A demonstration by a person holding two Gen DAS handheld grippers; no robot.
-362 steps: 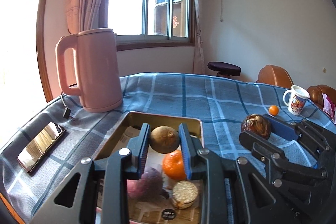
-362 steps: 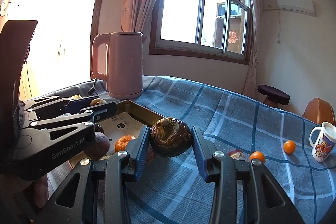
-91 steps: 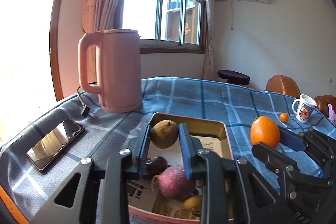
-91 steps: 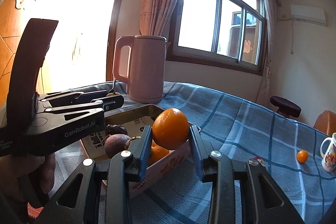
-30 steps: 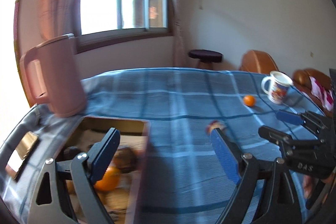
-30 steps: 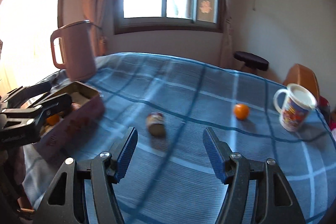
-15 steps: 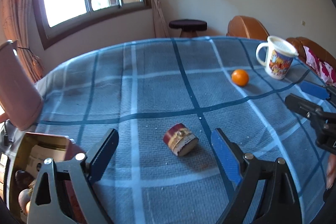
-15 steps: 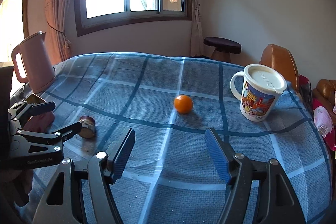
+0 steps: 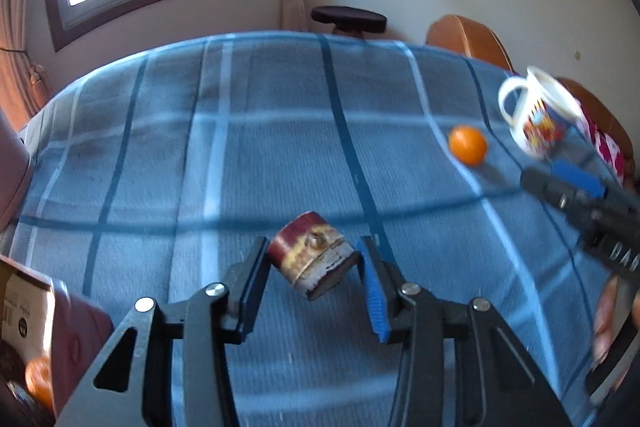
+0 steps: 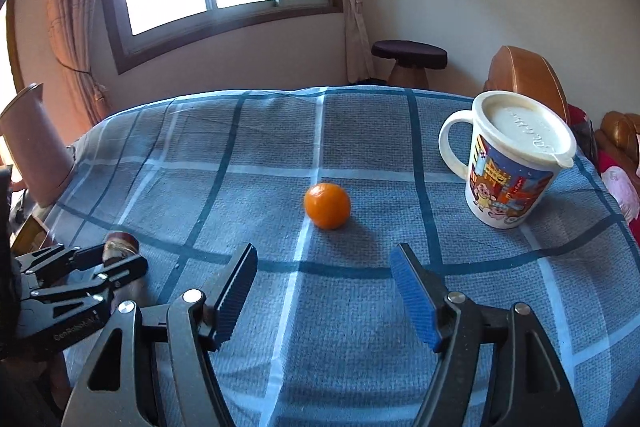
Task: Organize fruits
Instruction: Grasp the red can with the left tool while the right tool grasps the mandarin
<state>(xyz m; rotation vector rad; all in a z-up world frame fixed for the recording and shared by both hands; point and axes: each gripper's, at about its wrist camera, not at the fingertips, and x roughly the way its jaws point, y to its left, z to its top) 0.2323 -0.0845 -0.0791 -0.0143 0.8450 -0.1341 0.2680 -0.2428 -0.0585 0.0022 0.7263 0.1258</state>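
A small red and gold wrapped round item (image 9: 314, 258) lies on its side on the blue checked tablecloth. My left gripper (image 9: 314, 269) is open, its fingers on either side of the item without closing on it; it also shows in the right wrist view (image 10: 102, 259). A small orange (image 10: 327, 205) sits on the cloth ahead of my open, empty right gripper (image 10: 324, 291), a short way beyond the fingertips. The orange also shows in the left wrist view (image 9: 467, 145). The fruit tin (image 9: 60, 311) holding an orange fruit (image 9: 39, 379) is at the lower left.
A lidded cartoon mug (image 10: 512, 163) stands to the right of the orange. A pink kettle (image 10: 34, 147) stands at the left edge. A stool (image 10: 408, 61) and brown chairs (image 10: 524, 79) are beyond the table.
My left gripper has moved forward and down so the wrapped item now sits between its fingers. My right gripper has moved closer to the small orange. Both stay open.
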